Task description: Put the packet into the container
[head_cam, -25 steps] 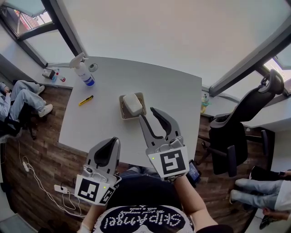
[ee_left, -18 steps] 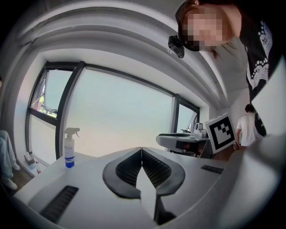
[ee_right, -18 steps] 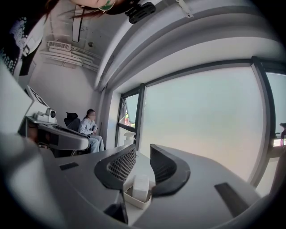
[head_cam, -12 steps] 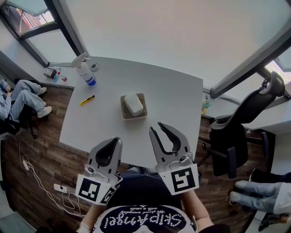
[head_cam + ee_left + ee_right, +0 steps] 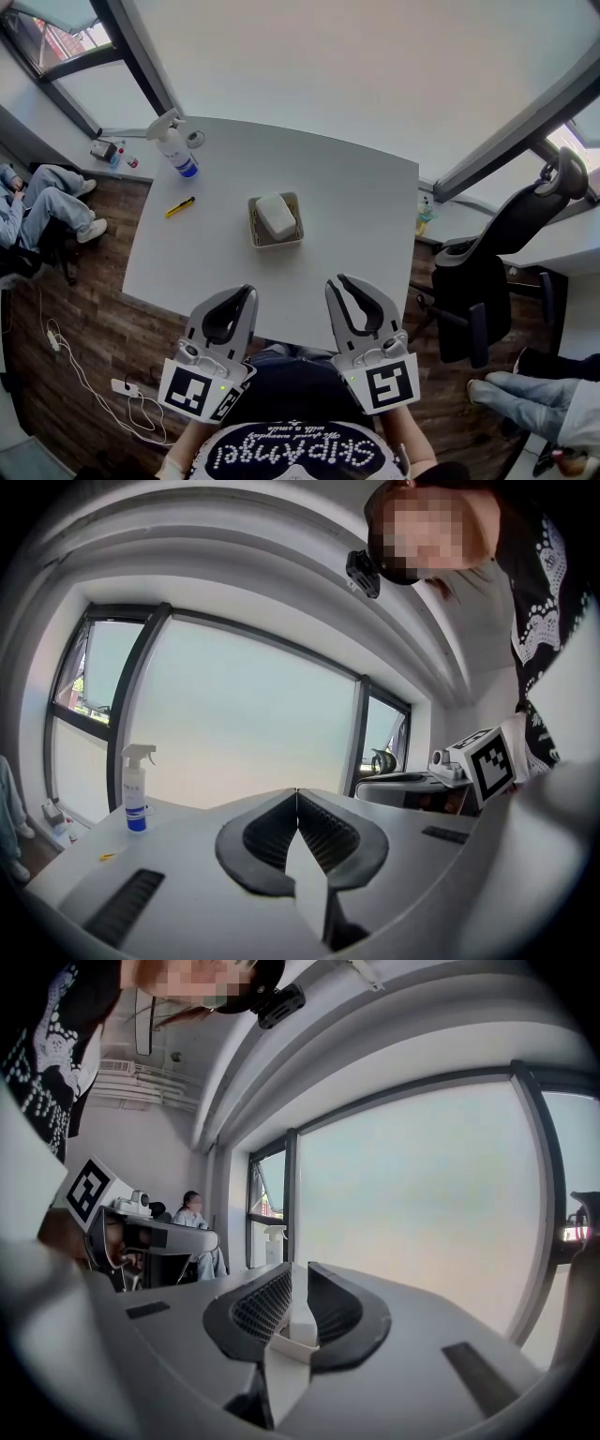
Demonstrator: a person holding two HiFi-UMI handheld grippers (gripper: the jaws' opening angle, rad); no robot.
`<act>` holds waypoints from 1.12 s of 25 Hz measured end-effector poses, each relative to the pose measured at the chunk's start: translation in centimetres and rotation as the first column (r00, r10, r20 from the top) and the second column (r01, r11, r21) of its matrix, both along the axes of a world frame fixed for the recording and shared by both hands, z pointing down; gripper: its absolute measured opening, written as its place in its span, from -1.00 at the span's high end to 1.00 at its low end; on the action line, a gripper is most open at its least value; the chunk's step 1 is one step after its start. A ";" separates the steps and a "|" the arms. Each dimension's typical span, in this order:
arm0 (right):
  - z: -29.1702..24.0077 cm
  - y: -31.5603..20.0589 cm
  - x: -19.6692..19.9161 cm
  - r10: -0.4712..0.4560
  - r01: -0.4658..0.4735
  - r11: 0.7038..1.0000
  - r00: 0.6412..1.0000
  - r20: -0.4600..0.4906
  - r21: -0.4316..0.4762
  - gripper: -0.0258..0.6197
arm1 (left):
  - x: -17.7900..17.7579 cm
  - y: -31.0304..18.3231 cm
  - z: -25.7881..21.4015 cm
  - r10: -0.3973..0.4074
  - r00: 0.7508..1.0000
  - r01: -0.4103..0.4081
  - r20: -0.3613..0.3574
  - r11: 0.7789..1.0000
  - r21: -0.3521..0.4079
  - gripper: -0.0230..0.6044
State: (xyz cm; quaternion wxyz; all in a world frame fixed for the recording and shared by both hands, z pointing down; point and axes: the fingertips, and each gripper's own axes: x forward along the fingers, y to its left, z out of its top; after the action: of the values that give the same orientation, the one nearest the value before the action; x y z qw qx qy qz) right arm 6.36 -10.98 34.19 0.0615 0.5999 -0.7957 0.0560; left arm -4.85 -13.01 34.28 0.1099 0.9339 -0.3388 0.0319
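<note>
Right gripper (image 5: 337, 281) hangs at the near edge of the table (image 5: 366, 187), close to my body and well apart from the container (image 5: 254, 225). Its jaws have just been closing and now stand a thin slit apart with nothing between them. Left gripper (image 5: 251, 292) hangs beside it, level with it, its tips pressed together and also empty.

I judge both are parked here because the job looks done: the packet (image 5: 276, 215) lies inside the container in the middle of the table, filling most of it, and neither gripper touches it. Held low and near me, the grippers leave the table free and cannot knock the container.

Only the head view shows the packet and the container at all, along with the yellow cutter (image 5: 177, 207) lying left of them. I cannot make out either in the gripper views.

What those views give is the state of the jaws. In the right gripper view a narrow gap shows between the ribbed pads (image 5: 265, 1302) of the right gripper (image 5: 300, 1269). In the left gripper view the left gripper (image 5: 297, 792) has its tips meeting in a line. The left gripper view also catches the spray bottle (image 5: 135, 789) upright at the far left corner, seen from the side.
</note>
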 end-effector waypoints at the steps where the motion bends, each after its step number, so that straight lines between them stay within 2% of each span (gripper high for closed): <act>1: 0.2 0.1 0.1 0.002 -0.002 1.000 1.000 -0.003 -0.006 0.73 | 0.1 0.0 0.0 0.004 1.000 -0.004 -0.001 1.000 -0.001 0.90; 20: 2.4 1.3 0.5 -0.008 0.011 0.996 0.999 0.041 -0.086 0.82 | 0.7 -0.3 0.6 0.018 1.000 -0.018 -0.009 1.000 -0.023 0.90; 28: 2.4 1.2 0.3 -0.005 0.009 0.996 0.999 0.046 -0.090 0.84 | 0.5 -0.5 0.8 0.019 1.000 -0.019 -0.012 0.999 -0.027 0.90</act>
State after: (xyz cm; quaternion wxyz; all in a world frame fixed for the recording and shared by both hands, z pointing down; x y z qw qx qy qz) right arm 6.64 -9.75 36.60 0.0706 0.5925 -0.7955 0.1054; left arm -4.37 -13.46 35.08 0.1244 0.9355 -0.3290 0.0323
